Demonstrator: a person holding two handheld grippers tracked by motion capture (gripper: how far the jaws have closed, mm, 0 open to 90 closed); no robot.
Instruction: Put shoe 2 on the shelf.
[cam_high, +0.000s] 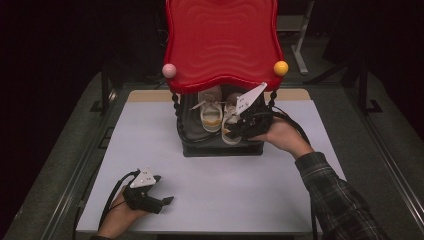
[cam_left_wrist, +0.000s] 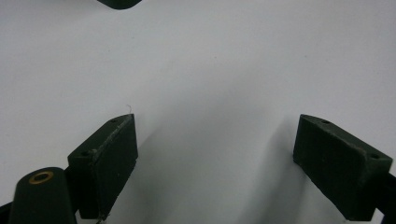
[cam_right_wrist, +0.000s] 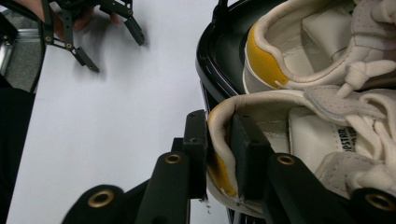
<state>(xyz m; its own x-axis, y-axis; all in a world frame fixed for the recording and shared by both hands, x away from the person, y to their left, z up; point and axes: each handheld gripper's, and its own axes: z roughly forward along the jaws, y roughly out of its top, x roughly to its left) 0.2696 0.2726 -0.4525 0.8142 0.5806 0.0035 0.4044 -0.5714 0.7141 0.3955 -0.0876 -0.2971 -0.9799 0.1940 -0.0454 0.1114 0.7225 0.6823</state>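
— Why is the right gripper (cam_right_wrist: 219, 154) pushed in under the red tray (cam_high: 222, 42)?

— Its fingers (cam_right_wrist: 196, 149) are clamped on the heel collar of the right-hand shoe (cam_right_wrist: 280, 135), one inside and one outside; I'd guess that's for lifting it. Both shoes sit in a black rack (cam_high: 220, 147) at the table's (cam_high: 215, 185) far edge, middle.

— And the left gripper (cam_high: 167, 201)?

— It rests near the near-left corner, fingers (cam_left_wrist: 109, 161) spread wide, holding nothing, probably waiting clear.

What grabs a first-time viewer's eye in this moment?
The wavy red shelf top at the table's far side, with a pink ball and yellow ball at its corners. Beneath it, the right gripper pinches the heel of a cream shoe with yellow lining.
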